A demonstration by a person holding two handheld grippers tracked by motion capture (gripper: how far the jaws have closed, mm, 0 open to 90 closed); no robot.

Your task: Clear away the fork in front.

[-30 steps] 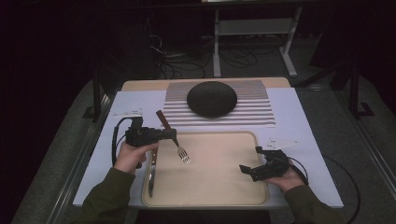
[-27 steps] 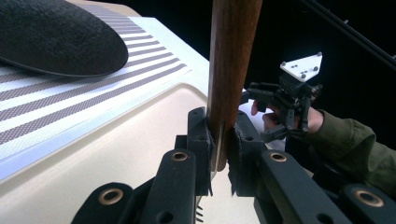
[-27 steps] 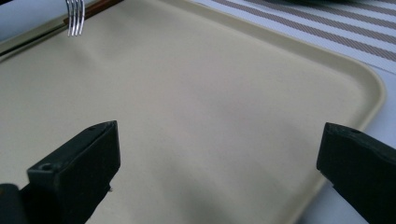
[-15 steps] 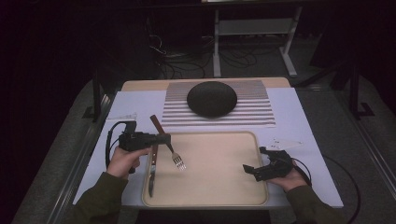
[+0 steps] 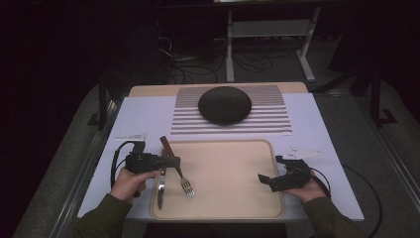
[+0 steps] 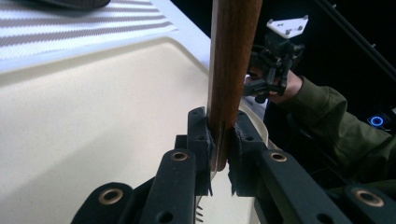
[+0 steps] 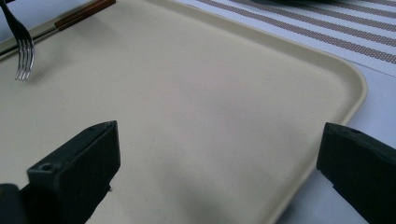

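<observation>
1. The left gripper (image 5: 171, 162) is clenched on the wooden handle of a slim metal fork with a brown wooden handle (image 5: 179, 174), which hangs tilted over the left part of the beige rectangular plastic tray (image 5: 237, 208), tines low and near the tray floor
2. In the left gripper view the jaws pinch the handle (image 6: 229, 70) from both sides, well up from the tines
3. The right gripper (image 5: 271, 179) rests at the tray's right edge, its jaws spread wide with nothing between them
4. The fork looks light and stiff; its smooth wood may swivel in a two-point grip, so holding mid-handle, as now, seems the steadier place
5. A knife with a brown handle (image 5: 161, 186) lies on the tray's left edge, just beside the fork; its blade is hard to make out under the hand
6. Behind the tray, a dark domed object (image 5: 225, 104) sits on a striped grey-and-white placemat (image 5: 277, 116); whether it is a bowl or a lid cannot be told
7. Whether the tines touch the tray is unclear
</observation>
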